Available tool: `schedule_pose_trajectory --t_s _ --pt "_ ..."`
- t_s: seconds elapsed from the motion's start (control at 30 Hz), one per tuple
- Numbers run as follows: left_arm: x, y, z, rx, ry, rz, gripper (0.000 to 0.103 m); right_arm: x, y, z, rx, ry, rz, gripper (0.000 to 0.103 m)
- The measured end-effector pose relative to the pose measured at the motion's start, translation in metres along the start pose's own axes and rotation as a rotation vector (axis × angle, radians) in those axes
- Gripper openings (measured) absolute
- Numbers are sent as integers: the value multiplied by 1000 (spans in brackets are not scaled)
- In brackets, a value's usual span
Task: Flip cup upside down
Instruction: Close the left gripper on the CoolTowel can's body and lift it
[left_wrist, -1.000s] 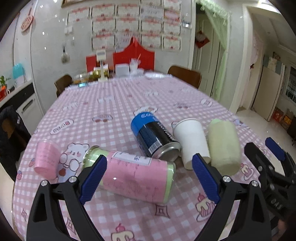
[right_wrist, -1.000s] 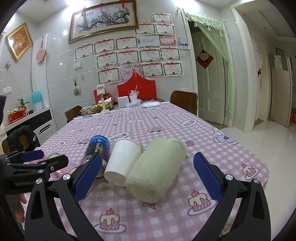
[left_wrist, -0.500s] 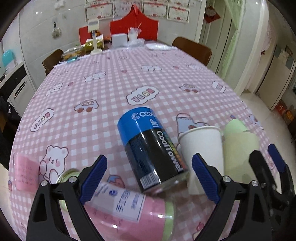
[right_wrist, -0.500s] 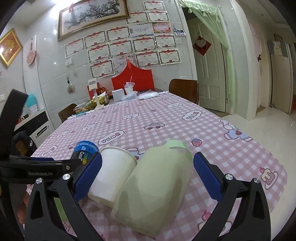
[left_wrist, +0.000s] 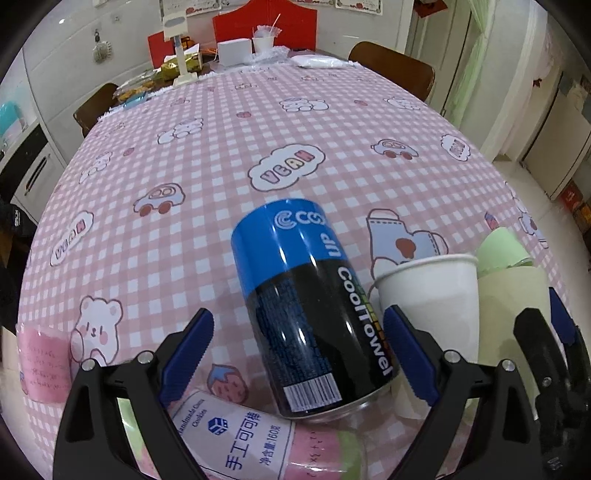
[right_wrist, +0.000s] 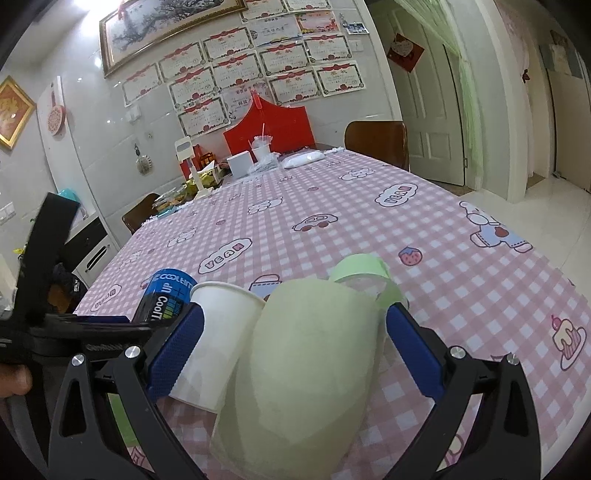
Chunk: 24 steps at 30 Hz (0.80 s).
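A white paper cup (left_wrist: 434, 299) lies on its side on the pink checked tablecloth (left_wrist: 221, 155), between a blue-and-black can (left_wrist: 314, 306) and a pale green container (left_wrist: 513, 295). My left gripper (left_wrist: 299, 354) is open, its jaws either side of the can's near end. In the right wrist view the cup (right_wrist: 218, 339) lies left of the green container (right_wrist: 310, 365). My right gripper (right_wrist: 293, 350) is open around the green container, touching nothing I can see.
A pink-labelled jar (left_wrist: 258, 443) lies on its side under my left gripper. A pink cup (left_wrist: 40, 362) is at the left edge. Boxes, a lamp and a red board (right_wrist: 269, 125) stand at the table's far end, with chairs (right_wrist: 376, 142) around.
Both grippers have moved forward and lower over the objects. The can now sits between the left jaws and the green container between the right jaws. Nothing on the table moved.
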<state>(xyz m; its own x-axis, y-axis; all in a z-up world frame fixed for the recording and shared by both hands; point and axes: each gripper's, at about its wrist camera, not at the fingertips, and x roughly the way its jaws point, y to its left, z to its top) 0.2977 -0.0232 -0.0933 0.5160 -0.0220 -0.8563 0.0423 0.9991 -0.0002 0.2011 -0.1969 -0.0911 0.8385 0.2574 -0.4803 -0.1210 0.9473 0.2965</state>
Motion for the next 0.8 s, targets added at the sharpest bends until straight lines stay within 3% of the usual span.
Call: schedule_pose_trajectory --t_s 0.13,0.2,0.37,0.8 --pt "0 -5 -1 28 -6 25 88 4 0 1 1 23 7 95" --pt "2 -8 -2 50 5 14 74 4 0 0 -3 22 7 95" --pt "5 -10 -2 78 8 24 72 3 1 -1 -3 20 8 95" --pt "-27 -9 6 102 -180 6 66 -3 3 2 -3 -20 -2 95"
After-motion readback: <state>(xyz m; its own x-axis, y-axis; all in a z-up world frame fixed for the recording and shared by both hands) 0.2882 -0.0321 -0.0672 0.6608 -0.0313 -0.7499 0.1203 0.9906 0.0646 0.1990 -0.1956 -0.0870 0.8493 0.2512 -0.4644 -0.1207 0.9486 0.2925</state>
